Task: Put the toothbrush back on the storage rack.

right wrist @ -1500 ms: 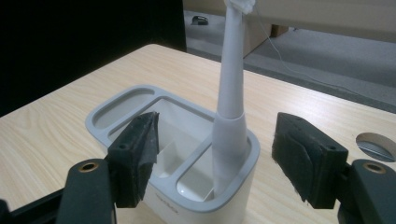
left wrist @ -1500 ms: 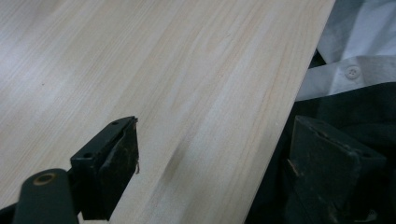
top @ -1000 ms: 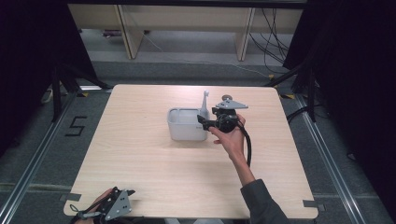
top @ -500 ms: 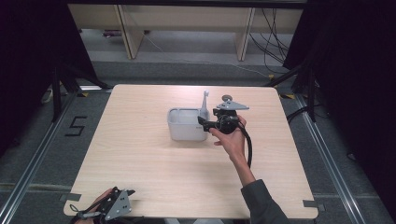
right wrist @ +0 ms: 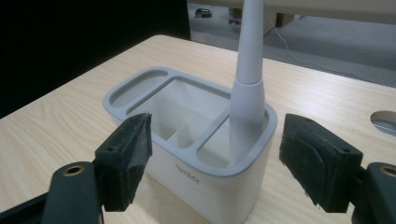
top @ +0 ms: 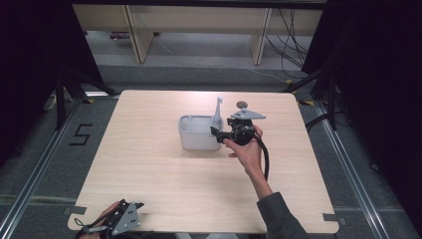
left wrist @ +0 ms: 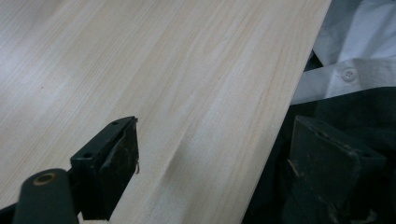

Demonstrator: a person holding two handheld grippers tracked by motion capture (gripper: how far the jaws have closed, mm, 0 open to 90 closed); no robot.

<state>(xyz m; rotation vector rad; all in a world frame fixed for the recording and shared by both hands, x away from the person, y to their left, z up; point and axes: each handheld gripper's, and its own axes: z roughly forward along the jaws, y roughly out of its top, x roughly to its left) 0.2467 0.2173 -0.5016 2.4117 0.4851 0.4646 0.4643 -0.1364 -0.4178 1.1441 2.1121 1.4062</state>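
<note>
where upright, pale grey brush (right wrist: 249, 88)

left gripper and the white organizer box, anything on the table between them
Nothing: in the high view, bare wooden table runs from the left gripper at the near edge up to the white organizer box.

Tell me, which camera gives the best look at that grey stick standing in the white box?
The right gripper view: the grey stick stands upright, close up, in the end compartment of the white box. The high view shows the stick small and far off. The left gripper view looks along the table instead.
</note>
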